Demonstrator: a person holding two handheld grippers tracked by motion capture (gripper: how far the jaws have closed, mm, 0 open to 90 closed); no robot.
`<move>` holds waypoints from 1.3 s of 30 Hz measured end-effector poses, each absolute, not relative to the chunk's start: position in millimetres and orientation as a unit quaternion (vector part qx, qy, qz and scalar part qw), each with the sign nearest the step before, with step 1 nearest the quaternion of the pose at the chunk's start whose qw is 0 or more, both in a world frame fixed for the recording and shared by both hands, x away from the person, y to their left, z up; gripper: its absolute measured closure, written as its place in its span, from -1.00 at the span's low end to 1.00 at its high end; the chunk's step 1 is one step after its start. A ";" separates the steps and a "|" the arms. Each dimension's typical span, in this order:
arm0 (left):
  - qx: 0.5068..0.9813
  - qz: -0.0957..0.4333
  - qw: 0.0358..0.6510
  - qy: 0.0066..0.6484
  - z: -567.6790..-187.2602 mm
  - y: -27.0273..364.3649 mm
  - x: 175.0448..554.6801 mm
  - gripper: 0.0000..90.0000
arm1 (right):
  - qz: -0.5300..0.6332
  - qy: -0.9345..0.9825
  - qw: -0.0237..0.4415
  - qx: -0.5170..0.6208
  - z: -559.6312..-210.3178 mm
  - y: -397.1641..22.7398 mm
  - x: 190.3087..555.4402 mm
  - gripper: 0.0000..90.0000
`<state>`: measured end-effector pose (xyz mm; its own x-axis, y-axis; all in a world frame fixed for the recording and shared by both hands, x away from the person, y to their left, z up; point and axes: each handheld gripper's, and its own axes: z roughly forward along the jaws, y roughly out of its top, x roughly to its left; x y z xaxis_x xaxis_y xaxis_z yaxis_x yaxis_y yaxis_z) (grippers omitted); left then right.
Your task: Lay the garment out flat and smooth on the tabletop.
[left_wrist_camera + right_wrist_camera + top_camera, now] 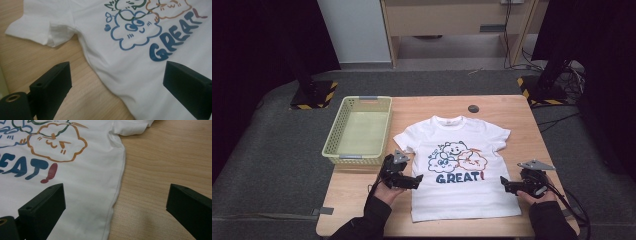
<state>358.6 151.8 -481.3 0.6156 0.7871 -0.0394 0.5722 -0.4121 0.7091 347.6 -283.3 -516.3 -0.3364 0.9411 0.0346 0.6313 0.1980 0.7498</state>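
A white T-shirt (462, 160) with cartoon clouds and the word GREAT! lies flat, print up, on the wooden table (352, 197). My left gripper (416, 181) is at the shirt's left side edge, below the left sleeve, and its jaws stand wide open. In the left gripper view the shirt (140, 62) and its side hem lie under the gap of the gripper (117, 75), with nothing held. My right gripper (505, 184) is open at the shirt's right side edge. In the right gripper view the hem (120, 180) runs between the jaws of the gripper (115, 200).
A pale green plastic basket (360, 99) stands off the table's left edge, nothing in it. A small dark round disc (474, 108) sits on the table beyond the collar. Black stands with striped bases flank the table on the grey floor.
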 end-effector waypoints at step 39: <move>0.827 0.191 0.225 0.479 -521.2 274.6 324.2 -0.92 | 0.309 0.724 0.240 0.567 -540.2 -339.7 339.4 -0.88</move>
